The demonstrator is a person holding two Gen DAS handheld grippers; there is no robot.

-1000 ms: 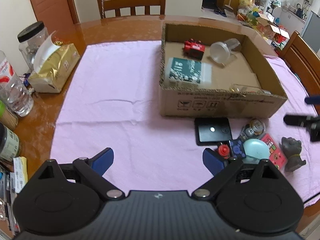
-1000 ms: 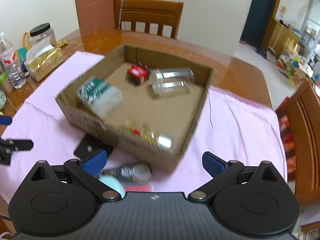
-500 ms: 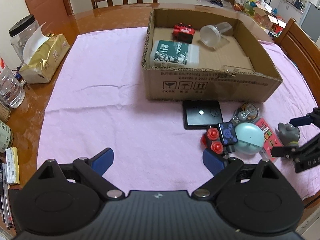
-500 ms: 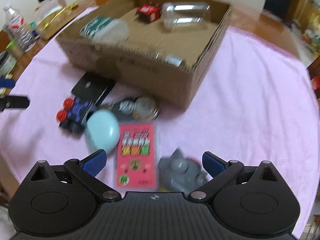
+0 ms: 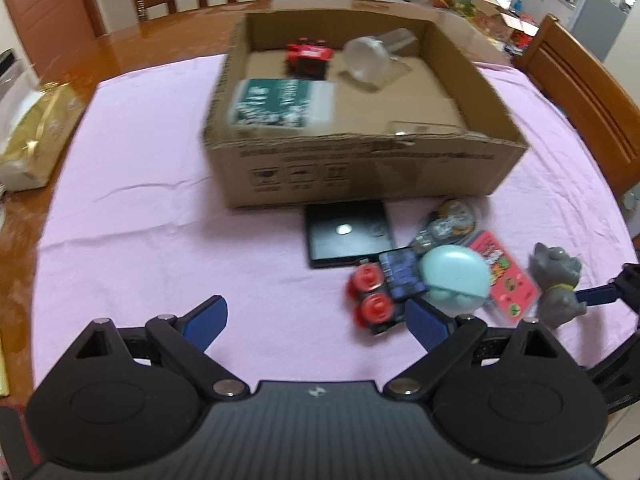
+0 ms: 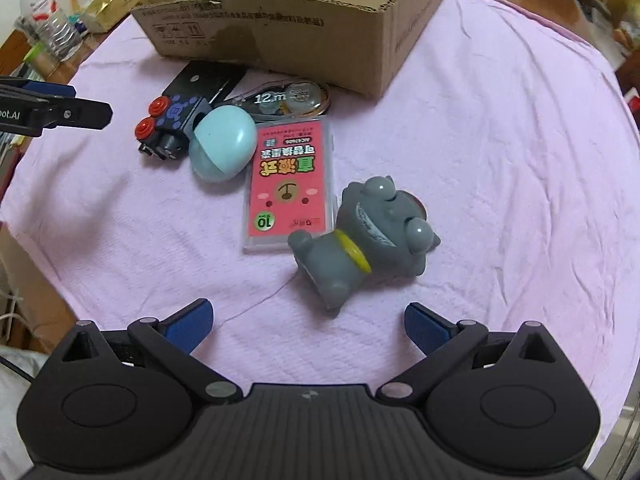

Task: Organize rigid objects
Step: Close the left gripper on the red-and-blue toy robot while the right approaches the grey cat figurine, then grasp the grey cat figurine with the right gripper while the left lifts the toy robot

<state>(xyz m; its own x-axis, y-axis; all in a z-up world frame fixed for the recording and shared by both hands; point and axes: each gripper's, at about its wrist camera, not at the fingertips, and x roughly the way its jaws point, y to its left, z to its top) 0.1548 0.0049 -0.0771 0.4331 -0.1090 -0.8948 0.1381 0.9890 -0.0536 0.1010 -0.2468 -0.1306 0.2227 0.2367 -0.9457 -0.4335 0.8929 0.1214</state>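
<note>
Right claw (image 6: 308, 320) spread wide, empty, poised over the toppled grey figurine (image 6: 360, 236) beside the pink card pack (image 6: 290, 184), lined up for a grab; left claw (image 5: 316, 316) gaping too, nothing gripped; cardboard box (image 5: 360, 172) waiting beyond.

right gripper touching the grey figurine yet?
Apart. Right wrist view shows bare pink cloth between the open right gripper and the grey figurine.
</note>
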